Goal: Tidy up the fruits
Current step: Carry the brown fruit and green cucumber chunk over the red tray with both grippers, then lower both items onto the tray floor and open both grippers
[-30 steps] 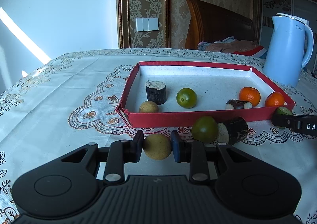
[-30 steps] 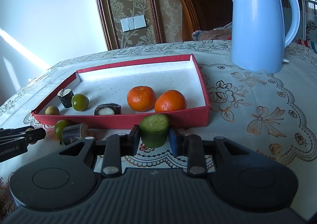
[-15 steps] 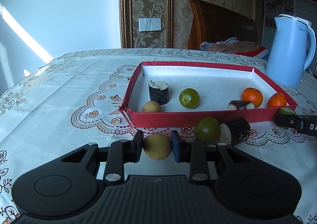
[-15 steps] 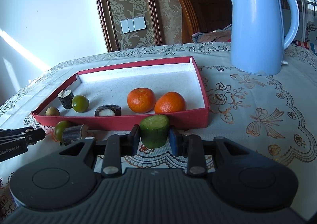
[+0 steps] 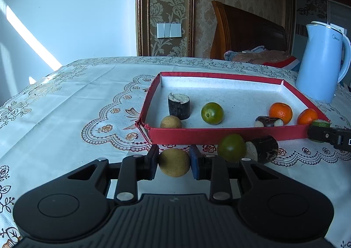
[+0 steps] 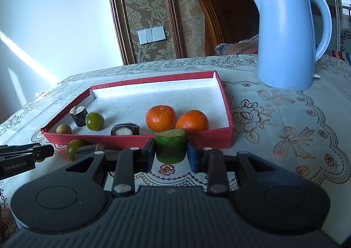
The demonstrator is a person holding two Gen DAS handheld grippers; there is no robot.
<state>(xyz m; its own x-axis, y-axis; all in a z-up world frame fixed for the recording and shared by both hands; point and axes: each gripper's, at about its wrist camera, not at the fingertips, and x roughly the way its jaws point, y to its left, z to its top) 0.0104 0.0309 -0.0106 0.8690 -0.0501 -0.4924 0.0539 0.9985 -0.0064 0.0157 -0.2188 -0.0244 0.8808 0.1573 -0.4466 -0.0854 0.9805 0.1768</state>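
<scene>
- Red cardboard tray (image 5: pixel 228 135) with a white floor sits on the embroidered tablecloth (image 5: pixel 65 103); its near wall stands between both grippers and the fruit already inside.
- Left gripper (image 5: pixel 173 162) is clamped narrow on a tan round fruit (image 5: pixel 174 162), held just in front of the tray's near-left corner.
- Right gripper (image 6: pixel 170 154) is closed on a green cucumber chunk (image 6: pixel 171 146), cut face up, close against the tray's near wall, in front of the 2 oranges.
- Inside the tray, left to right: a second tan fruit (image 5: pixel 171 121), an upright dark sugarcane piece (image 5: pixel 178 106), a green citrus (image 5: pixel 212 113), a dark-skinned piece with white flesh (image 6: pixel 125 129), and 2 oranges (image 6: pixel 161 118) (image 6: pixel 192 121) near together.
- Outside, on the cloth against the near wall, lie a green round fruit (image 5: pixel 231 147) and a dark sugarcane segment (image 5: pixel 262 149) on its side, touching each other, just right of the left gripper.
- A pale blue electric kettle (image 6: pixel 289 39) stands beyond the tray's right side, well apart from the grippers.
- A wooden chair back (image 5: pixel 245 28) with folded cloth rises behind the table.
</scene>
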